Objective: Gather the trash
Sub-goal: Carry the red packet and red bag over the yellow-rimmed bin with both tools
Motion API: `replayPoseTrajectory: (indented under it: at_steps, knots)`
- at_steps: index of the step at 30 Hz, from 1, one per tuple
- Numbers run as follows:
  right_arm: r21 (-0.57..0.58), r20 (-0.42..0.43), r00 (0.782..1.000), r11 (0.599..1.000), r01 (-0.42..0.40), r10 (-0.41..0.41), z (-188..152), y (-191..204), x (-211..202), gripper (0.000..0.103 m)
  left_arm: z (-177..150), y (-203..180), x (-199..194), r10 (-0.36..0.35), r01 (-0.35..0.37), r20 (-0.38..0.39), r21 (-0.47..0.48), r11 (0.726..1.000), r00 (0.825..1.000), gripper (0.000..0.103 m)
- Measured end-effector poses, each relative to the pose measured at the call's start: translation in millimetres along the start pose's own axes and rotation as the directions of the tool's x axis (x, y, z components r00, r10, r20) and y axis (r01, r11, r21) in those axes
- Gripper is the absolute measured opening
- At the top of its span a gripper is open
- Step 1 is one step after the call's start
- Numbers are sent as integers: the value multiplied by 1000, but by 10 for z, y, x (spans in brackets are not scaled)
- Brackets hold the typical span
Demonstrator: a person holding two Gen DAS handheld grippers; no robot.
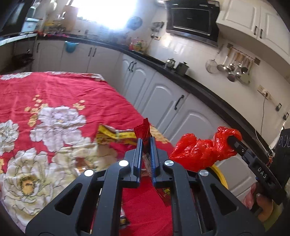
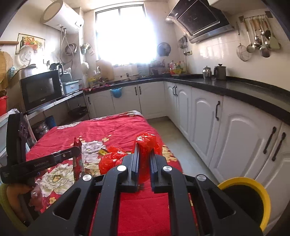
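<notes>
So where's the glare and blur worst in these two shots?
Left wrist view: the window is blown out white, and the yellow wrapper and nearby tablecloth look smeared. Right wrist view: the window also washes out; fisheye bends the counter.

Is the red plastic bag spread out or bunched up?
Bunched up. The red plastic bag hangs crumpled from the right gripper, whose fingers pinch it above the tablecloth.
</notes>
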State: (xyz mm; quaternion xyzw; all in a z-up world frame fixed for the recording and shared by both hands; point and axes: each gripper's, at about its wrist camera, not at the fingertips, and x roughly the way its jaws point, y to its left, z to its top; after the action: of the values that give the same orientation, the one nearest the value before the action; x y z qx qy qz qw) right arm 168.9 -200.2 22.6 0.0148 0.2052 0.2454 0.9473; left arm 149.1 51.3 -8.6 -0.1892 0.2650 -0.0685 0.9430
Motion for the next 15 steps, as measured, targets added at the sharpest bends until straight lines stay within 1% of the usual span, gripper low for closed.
replayPoseTrajectory:
  at_steps: [15]
  knots:
    - [38, 51, 993, 994, 102, -103, -31, -474, -484, 9, -29, -716, 219, -93, 95, -21, 108, 990, 995, 4]
